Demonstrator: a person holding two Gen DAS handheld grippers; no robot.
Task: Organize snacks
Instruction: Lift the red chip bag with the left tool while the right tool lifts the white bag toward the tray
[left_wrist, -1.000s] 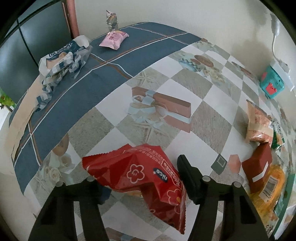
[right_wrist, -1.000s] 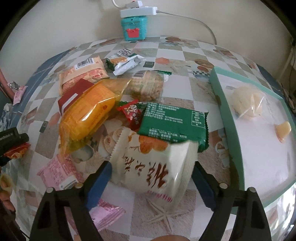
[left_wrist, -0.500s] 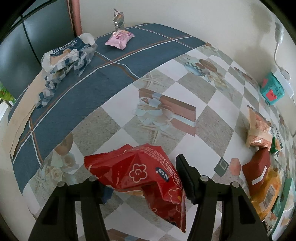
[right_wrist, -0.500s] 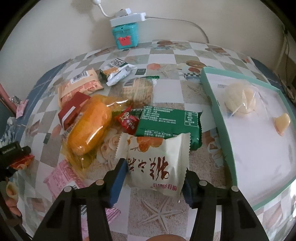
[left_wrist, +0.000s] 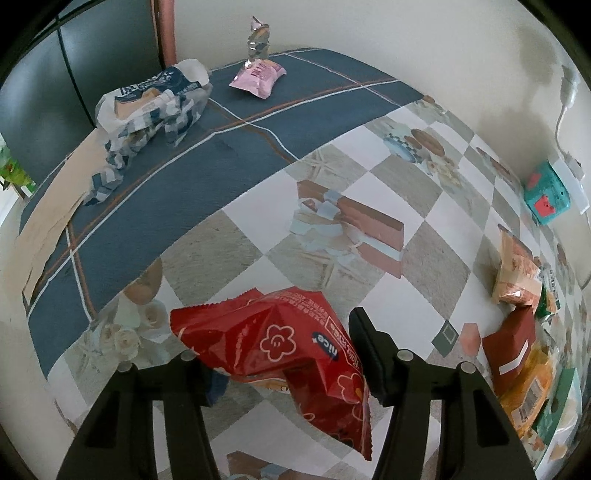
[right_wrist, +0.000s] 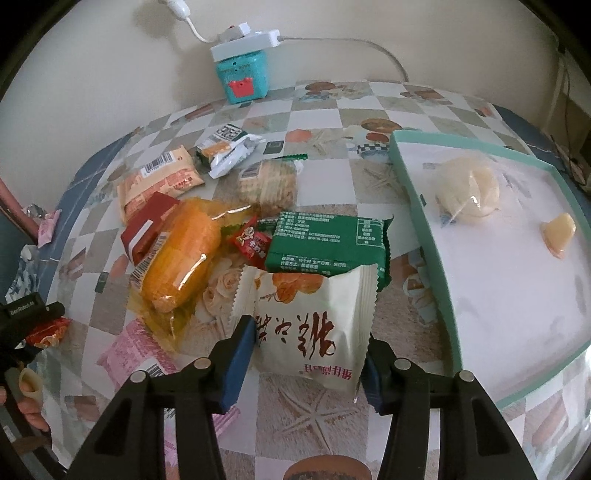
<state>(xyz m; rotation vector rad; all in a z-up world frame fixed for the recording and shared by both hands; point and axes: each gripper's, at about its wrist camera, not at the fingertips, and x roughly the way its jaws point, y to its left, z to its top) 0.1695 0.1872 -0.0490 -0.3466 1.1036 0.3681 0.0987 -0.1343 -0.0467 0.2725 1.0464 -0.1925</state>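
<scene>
Left gripper (left_wrist: 284, 354) clenched on a red snack bag (left_wrist: 280, 339), low centre of its frame, the bag sagging toward the lower right. Above it the checked tablecloth (left_wrist: 424, 254) lies bare up to the blue border; a pink packet (left_wrist: 257, 75) and a blue-white wrapper (left_wrist: 151, 99) sit near the far edge, upper left. Right gripper (right_wrist: 308, 354) grasps a white snack pack (right_wrist: 306, 325), lower centre, both pads pressing its sides. A green packet (right_wrist: 328, 243) touches the pack's top edge. The teal-rimmed tray (right_wrist: 417, 206) fills the right side, mostly open floor, just beside the pack.
</scene>
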